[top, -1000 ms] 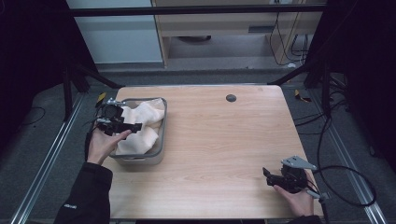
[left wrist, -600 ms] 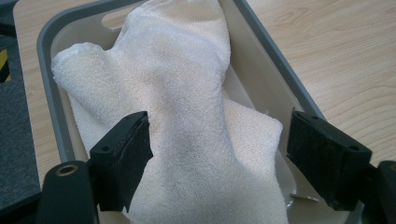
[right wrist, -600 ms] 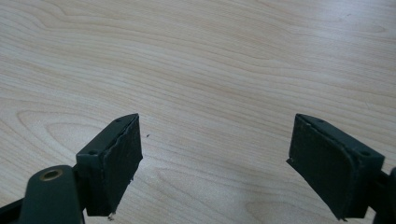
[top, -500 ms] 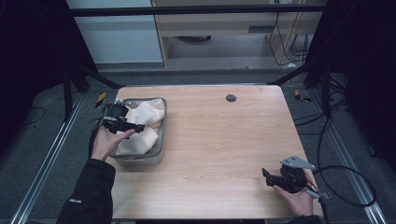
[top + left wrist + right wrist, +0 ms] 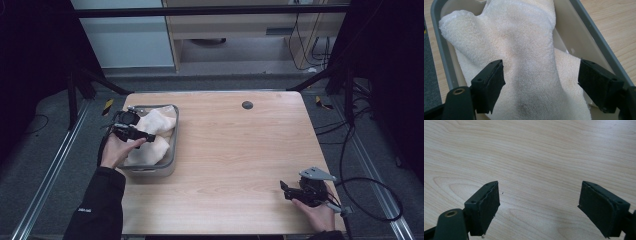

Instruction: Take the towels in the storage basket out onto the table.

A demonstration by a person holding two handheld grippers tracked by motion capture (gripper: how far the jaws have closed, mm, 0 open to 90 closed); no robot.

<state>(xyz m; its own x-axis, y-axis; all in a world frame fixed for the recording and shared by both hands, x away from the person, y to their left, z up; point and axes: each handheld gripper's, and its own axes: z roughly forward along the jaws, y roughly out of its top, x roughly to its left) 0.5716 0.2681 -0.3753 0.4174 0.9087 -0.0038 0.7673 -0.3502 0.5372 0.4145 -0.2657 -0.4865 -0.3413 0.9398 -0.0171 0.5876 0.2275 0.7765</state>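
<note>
A grey tray (image 5: 175,145) at the table's left holds rumpled cream towels (image 5: 155,122). My left gripper (image 5: 141,136) hovers over the tray, open, its jaws straddling a raised fold of the towel (image 5: 529,57) without closing on it. The tray's grey rim (image 5: 596,35) runs along the right of the left gripper view. My right gripper (image 5: 284,189) rests near the table's front right corner, open, with only bare wood (image 5: 536,157) between its jaws.
A small dark round grommet (image 5: 247,105) sits at the back of the wooden table (image 5: 240,150). Cables (image 5: 370,200) trail off the right side. Black frame posts stand at the table's far corners.
My left gripper has moved slightly toward the tray's left side and lower over the towels. The right gripper has stayed in place.
</note>
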